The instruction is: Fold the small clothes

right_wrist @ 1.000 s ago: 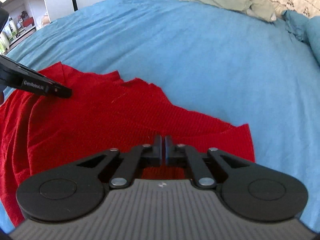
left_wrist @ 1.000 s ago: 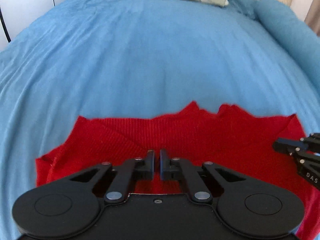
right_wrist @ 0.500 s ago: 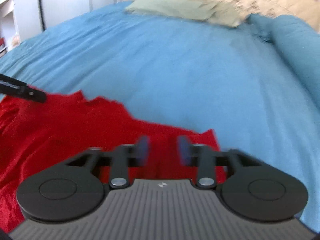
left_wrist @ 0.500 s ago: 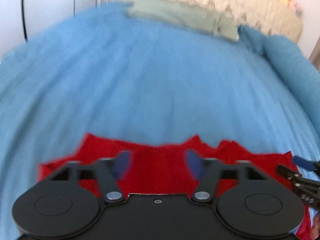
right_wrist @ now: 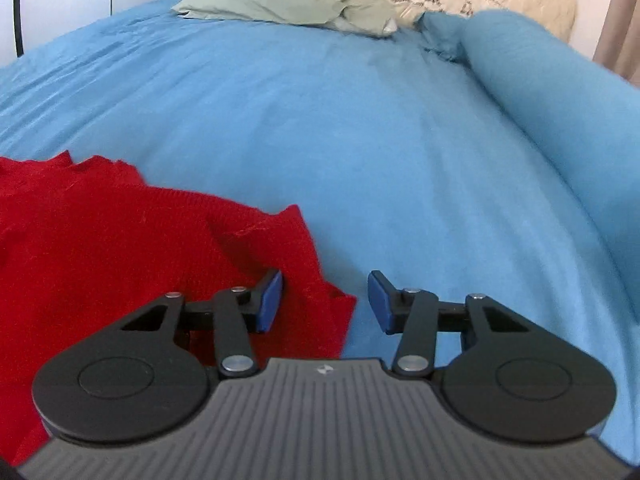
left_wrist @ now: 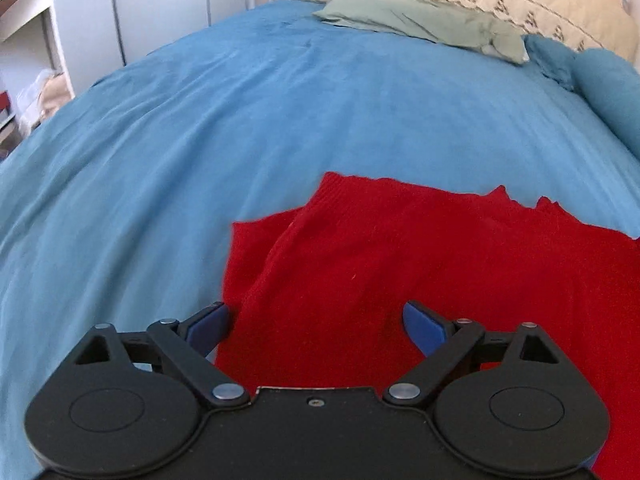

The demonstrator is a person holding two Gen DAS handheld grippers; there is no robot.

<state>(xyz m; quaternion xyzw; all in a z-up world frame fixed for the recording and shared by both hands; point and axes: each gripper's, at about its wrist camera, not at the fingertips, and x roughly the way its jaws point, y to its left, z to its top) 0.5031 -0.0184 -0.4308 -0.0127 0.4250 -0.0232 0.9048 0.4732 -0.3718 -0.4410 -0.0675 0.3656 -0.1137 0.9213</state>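
Left wrist: left gripper [left_wrist: 316, 322] jaws just spread wide over red knit [left_wrist: 400, 264]; right gripper [right_wrist: 325, 300] jaws narrowing, apart, gripping nothing.

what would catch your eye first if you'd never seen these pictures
The bright red knit garment stands out, lying low on the blue bedspread that fills both views. Next come the black grippers: the left gripper over the garment's left part, the right gripper at its right edge, both with jaws open. A pale green pillow lies at the far end.
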